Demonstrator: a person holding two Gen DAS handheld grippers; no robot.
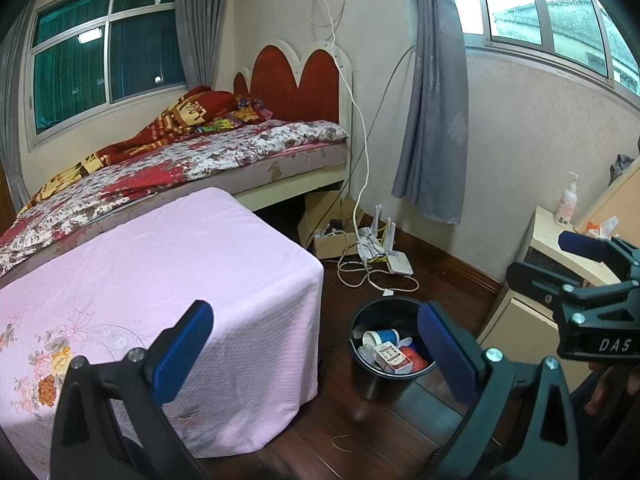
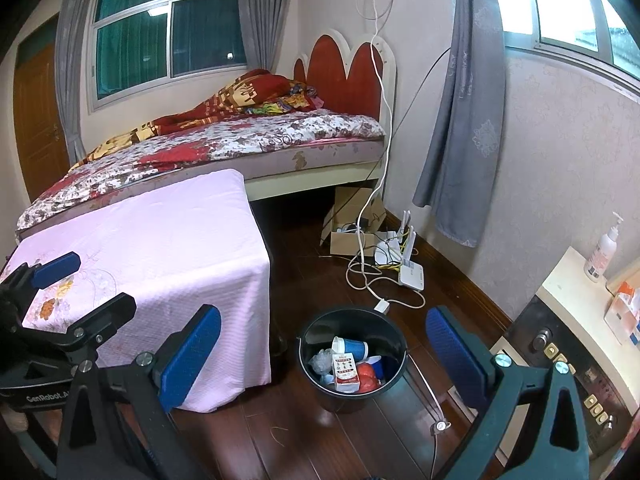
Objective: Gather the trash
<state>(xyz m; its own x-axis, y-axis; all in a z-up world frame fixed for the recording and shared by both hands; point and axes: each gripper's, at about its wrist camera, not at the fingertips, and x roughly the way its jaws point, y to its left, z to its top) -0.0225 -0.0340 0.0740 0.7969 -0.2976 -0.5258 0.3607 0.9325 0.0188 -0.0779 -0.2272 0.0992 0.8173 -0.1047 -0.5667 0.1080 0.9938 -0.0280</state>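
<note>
Bedroom, seen from both wrists. Bed (image 2: 224, 148) with floral sheet along the far wall; in front of it a surface draped in pink cloth (image 1: 160, 280). On the wooden floor (image 2: 304, 440) beside that surface stands a black bucket (image 2: 320, 390) — inside it lie a blue paper cup (image 2: 354, 347), a small carton (image 2: 346, 372), clear plastic and a red item. Left claw (image 1: 316, 354) wide open, holding nothing; right claw (image 2: 324, 358) likewise spread and empty, with the bucket framed between its blue pads.

Trash-filled black bucket (image 2: 320, 330) on floor
</note>
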